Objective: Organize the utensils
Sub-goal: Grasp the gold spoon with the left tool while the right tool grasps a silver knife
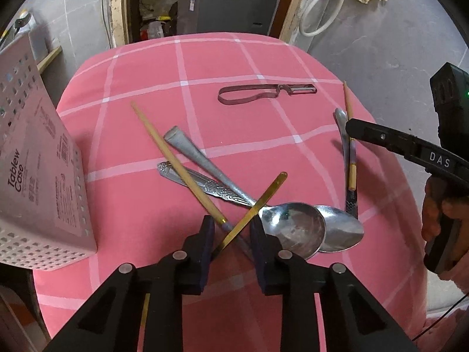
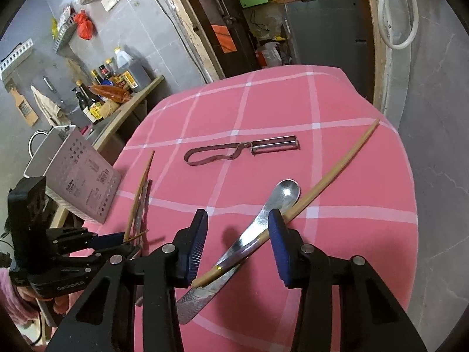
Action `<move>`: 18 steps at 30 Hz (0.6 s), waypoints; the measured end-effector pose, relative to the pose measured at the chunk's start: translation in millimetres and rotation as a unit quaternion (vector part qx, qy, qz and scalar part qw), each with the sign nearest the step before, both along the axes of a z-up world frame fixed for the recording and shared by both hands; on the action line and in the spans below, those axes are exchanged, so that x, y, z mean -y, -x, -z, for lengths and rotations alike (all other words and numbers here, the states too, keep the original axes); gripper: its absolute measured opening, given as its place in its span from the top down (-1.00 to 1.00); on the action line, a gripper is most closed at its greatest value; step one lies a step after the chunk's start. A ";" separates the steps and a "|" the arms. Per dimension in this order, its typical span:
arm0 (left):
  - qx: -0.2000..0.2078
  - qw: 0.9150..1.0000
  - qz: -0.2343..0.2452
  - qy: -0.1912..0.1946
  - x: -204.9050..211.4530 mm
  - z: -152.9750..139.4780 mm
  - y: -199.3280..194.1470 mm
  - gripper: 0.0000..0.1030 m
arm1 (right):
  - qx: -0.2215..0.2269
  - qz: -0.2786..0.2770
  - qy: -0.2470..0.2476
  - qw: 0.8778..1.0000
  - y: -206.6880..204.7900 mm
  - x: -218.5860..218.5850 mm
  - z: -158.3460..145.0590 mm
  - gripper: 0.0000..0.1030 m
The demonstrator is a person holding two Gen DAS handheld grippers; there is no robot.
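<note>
Left tongs low over the pink checked tabletop, blue pads narrowly apart around two crossed sticks: a wooden chopstick touching the left pad and a gold-coloured flat handle slanting between them; contact with the right pad not clear. Just beyond, two large steel spoons with bowls overlapping, handles running up and left beneath the chopstick. Farther back, a metal peeler lying alone near the middle of the cloth. At the left edge, a white perforated utensil basket with a printed label, standing on the tabletop.

Right tongs further apart, straddling a second wooden chopstick and a small steel spoon with a patterned handle; chopstick lying across the spoon and resting against the inner face of the right pad, left pad clear of both. Chopstick tip reaching toward the far right edge of the cloth. A person's hand on the grip of the right tool, seen from the left wrist. Shelf of sauce bottles against the tiled wall behind.
</note>
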State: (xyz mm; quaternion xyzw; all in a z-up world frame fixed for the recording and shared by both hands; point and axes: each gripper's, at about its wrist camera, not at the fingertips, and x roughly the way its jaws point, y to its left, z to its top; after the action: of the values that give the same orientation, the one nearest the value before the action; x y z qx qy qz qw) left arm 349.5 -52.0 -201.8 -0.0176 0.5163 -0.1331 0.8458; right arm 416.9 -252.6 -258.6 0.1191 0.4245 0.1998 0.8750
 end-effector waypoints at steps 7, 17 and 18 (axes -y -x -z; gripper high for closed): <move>-0.013 0.998 -0.048 0.035 0.3 -5.6 1.2 0.87 | -0.006 0.013 0.014 1.000 -14.8 10.7 0.8 0.26; -0.046 0.983 -0.106 0.143 -6.3 2.0 -1.4 0.87 | -0.065 -0.032 0.006 0.997 -57.0 4.5 10.4 0.28; -0.051 0.980 -0.110 0.157 -7.0 3.2 -1.8 0.87 | -0.069 -0.034 -0.002 0.997 -55.5 3.8 10.4 0.39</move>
State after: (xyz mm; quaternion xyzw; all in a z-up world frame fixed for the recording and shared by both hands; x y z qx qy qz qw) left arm 351.4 -45.1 -205.0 -0.2130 0.5264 -0.1177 0.8147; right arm 472.4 -256.3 -269.0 0.1199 0.4872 0.2222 0.8360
